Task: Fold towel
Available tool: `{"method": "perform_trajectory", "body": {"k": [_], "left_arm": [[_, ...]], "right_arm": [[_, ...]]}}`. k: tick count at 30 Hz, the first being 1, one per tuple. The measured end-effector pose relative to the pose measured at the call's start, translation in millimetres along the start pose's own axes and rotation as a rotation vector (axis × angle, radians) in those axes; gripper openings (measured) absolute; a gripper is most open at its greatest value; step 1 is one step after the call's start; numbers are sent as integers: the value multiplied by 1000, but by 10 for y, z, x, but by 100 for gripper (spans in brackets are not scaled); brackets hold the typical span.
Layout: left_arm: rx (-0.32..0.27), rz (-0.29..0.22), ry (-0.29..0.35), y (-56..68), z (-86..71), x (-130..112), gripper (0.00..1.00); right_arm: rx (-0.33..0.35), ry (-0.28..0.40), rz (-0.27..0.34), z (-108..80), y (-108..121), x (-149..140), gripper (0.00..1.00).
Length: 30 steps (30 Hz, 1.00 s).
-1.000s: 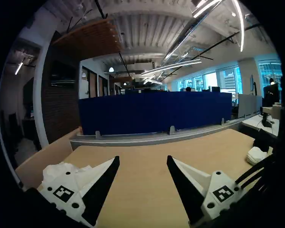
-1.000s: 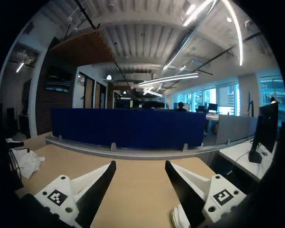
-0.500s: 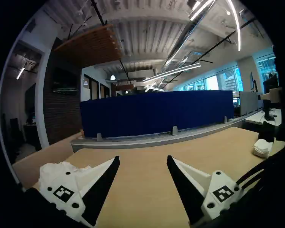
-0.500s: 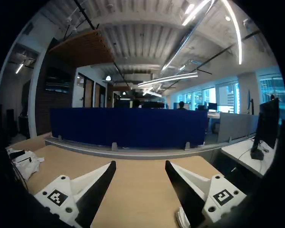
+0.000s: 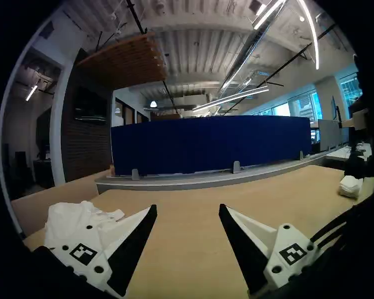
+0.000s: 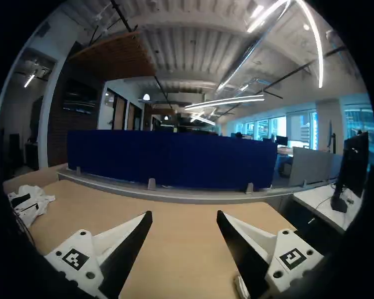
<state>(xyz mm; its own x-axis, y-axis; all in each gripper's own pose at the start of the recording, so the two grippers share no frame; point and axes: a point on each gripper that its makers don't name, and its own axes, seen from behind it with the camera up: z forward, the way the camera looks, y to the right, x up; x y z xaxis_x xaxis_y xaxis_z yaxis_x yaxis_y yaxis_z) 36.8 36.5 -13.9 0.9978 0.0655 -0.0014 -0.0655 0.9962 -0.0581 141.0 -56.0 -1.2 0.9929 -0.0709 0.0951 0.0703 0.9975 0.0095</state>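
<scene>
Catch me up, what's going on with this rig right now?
Towel folding, not yet begun. A person holds the left gripper and the right gripper low over a wooden table, both open and holding nothing. A crumpled white towel lies on the table, partly behind the left gripper's left finger, ungripped. A smaller white cloth bundle sits near the table's right edge. A blue partition runs along the back.

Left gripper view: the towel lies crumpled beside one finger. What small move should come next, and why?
Probably swing the left gripper sideways and down toward the crumpled towel. It lies unfolded on the table just past that finger, and both this gripper and the right gripper are open and hold nothing.
</scene>
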Motion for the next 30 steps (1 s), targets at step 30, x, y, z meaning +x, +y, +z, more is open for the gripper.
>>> {"method": "perform_trajectory", "body": {"k": [30], "left_arm": [[21, -49, 31, -202, 69, -288, 92]], "right_arm": [[13, -18, -9, 147, -165, -271, 100]]}}
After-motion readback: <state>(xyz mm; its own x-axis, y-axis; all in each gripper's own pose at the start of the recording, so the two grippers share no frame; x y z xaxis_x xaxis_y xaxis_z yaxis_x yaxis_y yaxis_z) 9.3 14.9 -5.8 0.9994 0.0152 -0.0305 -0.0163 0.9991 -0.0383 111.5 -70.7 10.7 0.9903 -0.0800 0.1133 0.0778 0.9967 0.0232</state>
